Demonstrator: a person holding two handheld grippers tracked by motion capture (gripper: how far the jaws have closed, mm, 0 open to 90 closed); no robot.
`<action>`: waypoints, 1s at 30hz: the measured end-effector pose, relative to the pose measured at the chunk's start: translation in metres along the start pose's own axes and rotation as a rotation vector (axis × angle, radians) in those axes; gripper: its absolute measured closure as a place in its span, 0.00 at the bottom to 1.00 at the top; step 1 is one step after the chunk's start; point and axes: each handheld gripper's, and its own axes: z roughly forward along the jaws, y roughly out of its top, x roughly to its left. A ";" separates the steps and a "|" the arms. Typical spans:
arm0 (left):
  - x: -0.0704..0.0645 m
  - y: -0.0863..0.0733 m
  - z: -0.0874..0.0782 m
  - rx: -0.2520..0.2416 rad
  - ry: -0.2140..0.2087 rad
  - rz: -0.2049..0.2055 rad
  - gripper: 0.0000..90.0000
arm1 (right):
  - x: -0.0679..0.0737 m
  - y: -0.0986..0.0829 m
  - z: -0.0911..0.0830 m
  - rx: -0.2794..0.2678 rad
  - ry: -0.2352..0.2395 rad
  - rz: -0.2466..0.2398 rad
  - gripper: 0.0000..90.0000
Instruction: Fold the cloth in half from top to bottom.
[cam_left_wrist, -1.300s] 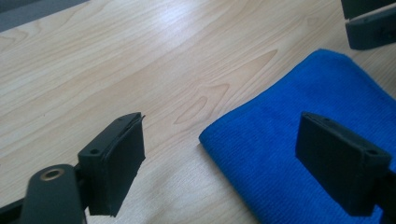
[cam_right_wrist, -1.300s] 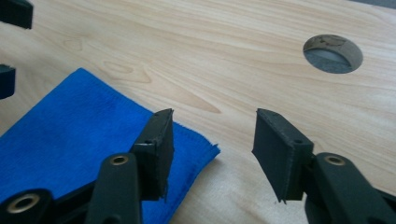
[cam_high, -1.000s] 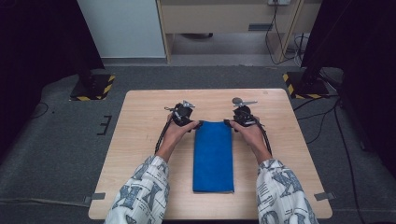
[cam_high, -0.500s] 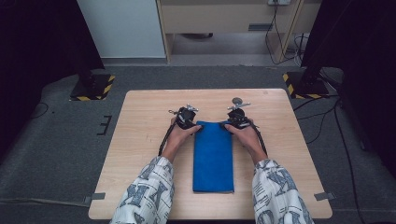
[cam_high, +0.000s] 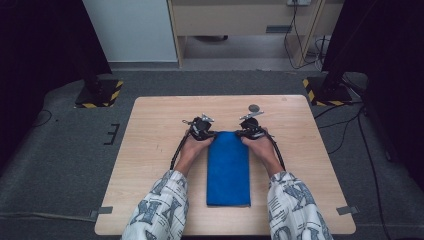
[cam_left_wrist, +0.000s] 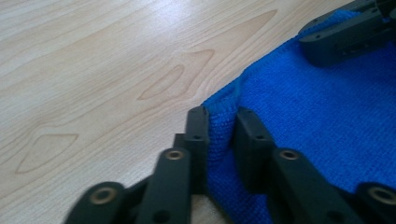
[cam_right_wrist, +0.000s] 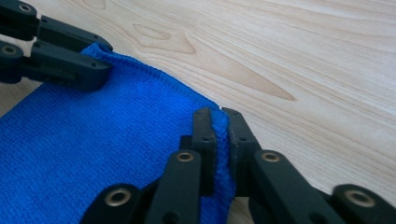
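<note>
A lab: bare wooden table (cam_high: 150, 150), hazard-taped stand bases (cam_high: 97, 95), grey carpet (cam_high: 50, 165).

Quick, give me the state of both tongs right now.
Left tongs: shut on the far left corner of the blue cloth.
Right tongs: shut on the cloth's far right corner.

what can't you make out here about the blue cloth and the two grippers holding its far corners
- Blue cloth, high view: how many layers it is folded into; too small and seen from straight above.
- Left gripper, left gripper view: the cloth corner's underside, hidden between its jaws.
- Right gripper, right gripper view: how deep the cloth goes in, hidden by the jaws.
- Dark round thing on the table, high view: too small to identify.
</note>
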 end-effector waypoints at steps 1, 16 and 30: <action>-0.001 0.001 -0.001 0.006 -0.002 0.012 0.91 | 0.000 0.000 0.000 0.003 -0.001 -0.006 0.96; -0.006 0.015 -0.035 -0.087 0.010 0.019 0.95 | 0.011 0.013 -0.031 -0.091 0.024 0.004 0.97; -0.003 0.029 -0.057 -0.164 0.008 0.035 0.95 | 0.012 0.030 -0.054 -0.172 0.023 -0.026 0.97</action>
